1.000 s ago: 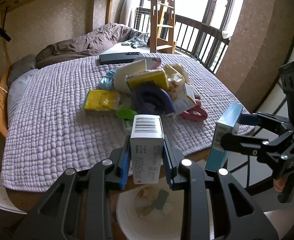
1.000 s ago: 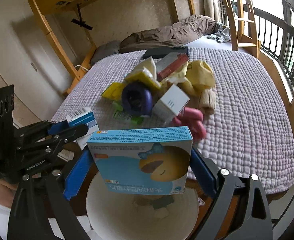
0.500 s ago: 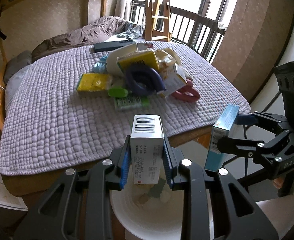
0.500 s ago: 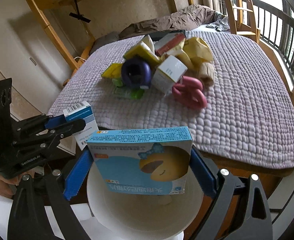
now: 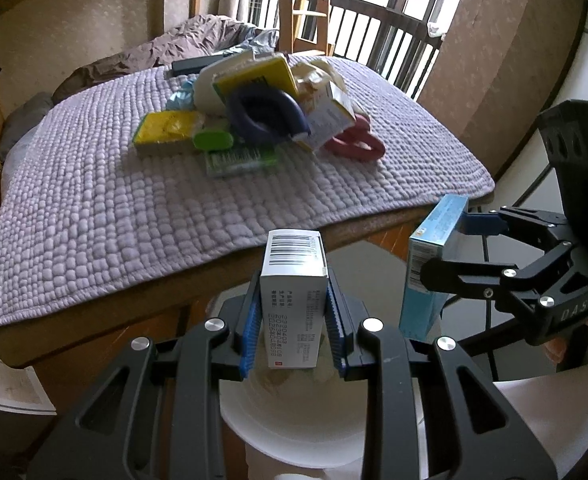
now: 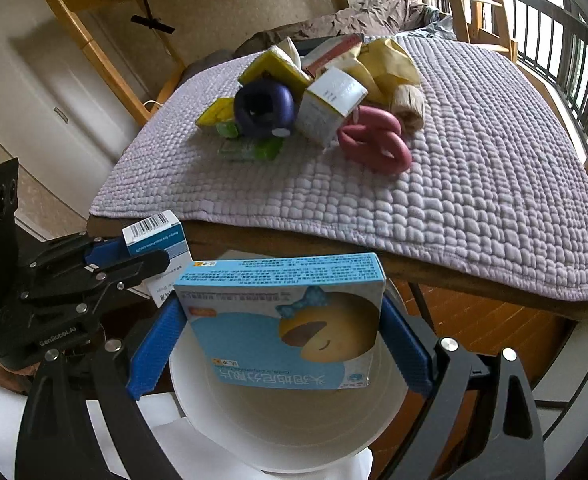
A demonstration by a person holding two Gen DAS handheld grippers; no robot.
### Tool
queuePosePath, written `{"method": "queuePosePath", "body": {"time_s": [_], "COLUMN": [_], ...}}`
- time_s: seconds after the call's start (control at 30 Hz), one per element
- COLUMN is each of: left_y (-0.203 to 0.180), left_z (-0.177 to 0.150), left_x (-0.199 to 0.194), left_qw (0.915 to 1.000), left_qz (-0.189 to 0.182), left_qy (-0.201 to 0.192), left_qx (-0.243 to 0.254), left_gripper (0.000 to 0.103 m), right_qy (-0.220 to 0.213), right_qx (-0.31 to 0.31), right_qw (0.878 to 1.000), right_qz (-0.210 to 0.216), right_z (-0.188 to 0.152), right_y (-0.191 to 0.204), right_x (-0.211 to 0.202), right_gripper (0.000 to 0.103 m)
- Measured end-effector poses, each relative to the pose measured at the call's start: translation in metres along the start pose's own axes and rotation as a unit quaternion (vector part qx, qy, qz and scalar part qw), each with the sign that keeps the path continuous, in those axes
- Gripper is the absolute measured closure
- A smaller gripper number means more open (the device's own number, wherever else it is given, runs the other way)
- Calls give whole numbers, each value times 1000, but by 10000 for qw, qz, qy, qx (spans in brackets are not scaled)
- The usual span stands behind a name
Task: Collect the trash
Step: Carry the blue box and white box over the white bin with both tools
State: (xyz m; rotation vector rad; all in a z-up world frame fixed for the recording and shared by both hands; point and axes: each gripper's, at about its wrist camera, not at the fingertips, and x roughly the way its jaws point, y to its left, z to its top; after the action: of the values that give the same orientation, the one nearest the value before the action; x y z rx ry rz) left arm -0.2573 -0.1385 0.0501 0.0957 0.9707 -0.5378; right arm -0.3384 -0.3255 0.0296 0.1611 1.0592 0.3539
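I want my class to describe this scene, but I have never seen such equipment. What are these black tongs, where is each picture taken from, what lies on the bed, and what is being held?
There is no robot: a person holds one pair of tongs in each hand, with a wide-angle camera on each looking along its fingers. So each picture is one hand's view, and each also catches the other hand's tool.

The left tongs are shut on a white barcoded box. The right tongs grip a blue carton. Both hang over a white bin beside the bed.

On the purple quilt lies a pile of trash: boxes, wrappers, a dark blue ring and a pink looped thing.
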Motion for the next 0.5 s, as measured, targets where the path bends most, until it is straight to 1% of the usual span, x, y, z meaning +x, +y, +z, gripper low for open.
{"method": "queuePosePath", "body": {"time_s": [0.13, 0.5], "left_y": [-1, -1], "left_z": [-3, -11], "left_x": [6, 22], "left_qw": [9999, 9994], "left_qz": [2, 51], "left_qy": [102, 333], "left_qx": [25, 60], "left_gripper": [71, 71], "right_qy": [88, 206], "right_qx": [23, 39], "right_qw": [10000, 9998], "right_qz": [5, -7], "right_z": [-5, -5], "right_y": [-1, -1], "right_x": [8, 25], "right_gripper": [11, 11]}}
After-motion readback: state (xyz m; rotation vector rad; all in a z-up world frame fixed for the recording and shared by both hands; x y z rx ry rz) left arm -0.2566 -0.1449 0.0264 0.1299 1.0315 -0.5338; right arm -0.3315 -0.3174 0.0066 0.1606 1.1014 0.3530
